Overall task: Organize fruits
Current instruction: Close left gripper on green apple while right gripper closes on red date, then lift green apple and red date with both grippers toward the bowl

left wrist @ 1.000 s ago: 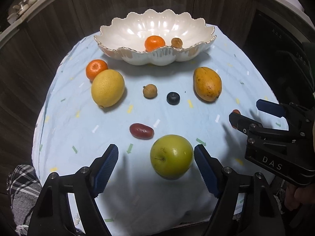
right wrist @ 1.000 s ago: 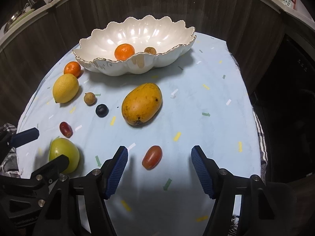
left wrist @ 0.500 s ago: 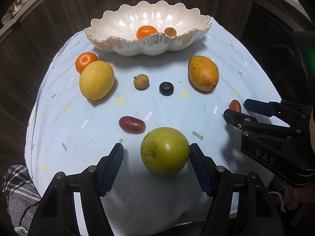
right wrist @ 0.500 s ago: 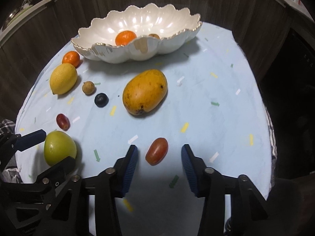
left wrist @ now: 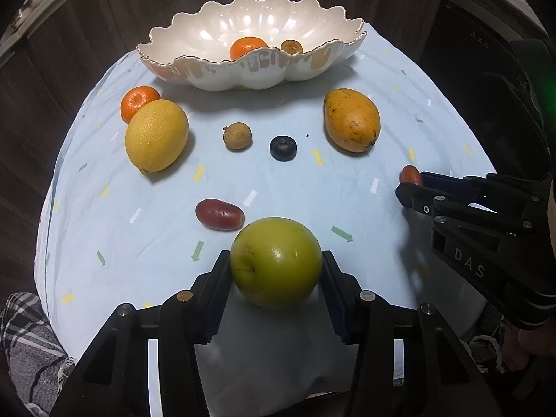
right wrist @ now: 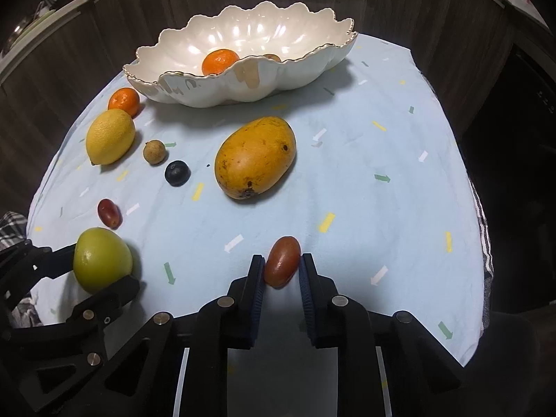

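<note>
A desk covered with a light blue cloth (left wrist: 312, 187) is seen from both wrist views. In the left wrist view, the left tool (left wrist: 276, 278) is set low in the middle, and its jaws are closing on a green apple (left wrist: 276, 260), which is touched by the pads on both sides. Ahead of this tool and to its left, a lemon (left wrist: 156, 135) is found, with a tangerine (left wrist: 139, 102) touching it from behind. Just ahead of the apple, slightly left, a dark red grape (left wrist: 219, 214) is lying. Farther ahead, a small brown longan (left wrist: 237, 135) and a dark blueberry (left wrist: 283, 147) are placed side by side but apart. At the far edge a scalloped white bowl (left wrist: 194, 40) is standing, and an orange fruit (left wrist: 247, 48) and one small brown fruit (left wrist: 291, 47) are held inside it. To the right of the blueberry, a mango (left wrist: 351, 120) is lying.

In the right wrist view, the right tool (right wrist: 282, 267) is clamped together on a red-brown oblong fruit (right wrist: 282, 260), which is pressed between both blue pads and is resting on the cloth. The mango is located ahead of this tool, and the apple held in the left tool is seen far to its left.
</note>
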`<state>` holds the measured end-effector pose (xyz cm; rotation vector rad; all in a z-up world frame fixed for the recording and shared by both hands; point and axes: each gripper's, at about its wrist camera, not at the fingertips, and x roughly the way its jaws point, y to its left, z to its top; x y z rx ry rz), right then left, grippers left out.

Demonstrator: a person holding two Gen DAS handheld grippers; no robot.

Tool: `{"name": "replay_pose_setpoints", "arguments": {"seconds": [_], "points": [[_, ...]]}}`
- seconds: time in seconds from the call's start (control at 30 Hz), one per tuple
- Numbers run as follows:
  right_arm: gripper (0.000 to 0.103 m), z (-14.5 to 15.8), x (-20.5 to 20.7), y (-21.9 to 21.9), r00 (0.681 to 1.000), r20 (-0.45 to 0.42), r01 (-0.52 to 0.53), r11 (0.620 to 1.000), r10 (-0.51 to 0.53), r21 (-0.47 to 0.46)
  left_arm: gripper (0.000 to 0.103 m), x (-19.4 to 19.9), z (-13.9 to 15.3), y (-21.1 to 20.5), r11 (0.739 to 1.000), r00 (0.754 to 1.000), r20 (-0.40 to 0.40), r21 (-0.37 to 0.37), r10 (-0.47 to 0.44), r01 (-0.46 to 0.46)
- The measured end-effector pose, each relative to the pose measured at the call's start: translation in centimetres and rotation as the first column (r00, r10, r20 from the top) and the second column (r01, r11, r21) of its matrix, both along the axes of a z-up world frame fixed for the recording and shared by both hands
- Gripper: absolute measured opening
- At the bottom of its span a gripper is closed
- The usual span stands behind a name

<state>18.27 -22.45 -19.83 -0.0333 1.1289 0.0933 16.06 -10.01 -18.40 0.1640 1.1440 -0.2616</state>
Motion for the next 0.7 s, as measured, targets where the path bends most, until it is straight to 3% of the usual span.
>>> {"name": "replay_pose_setpoints", "arguments": {"seconds": [0.7], "points": [[0.020,2.3,-0.7,0.2,0.998,0.063,0.007,1.000,-0.007,0.008,0.048,-0.2,2.2,0.2,1.000,0.997,0.077,0.007,-0.003,0.003]]}}
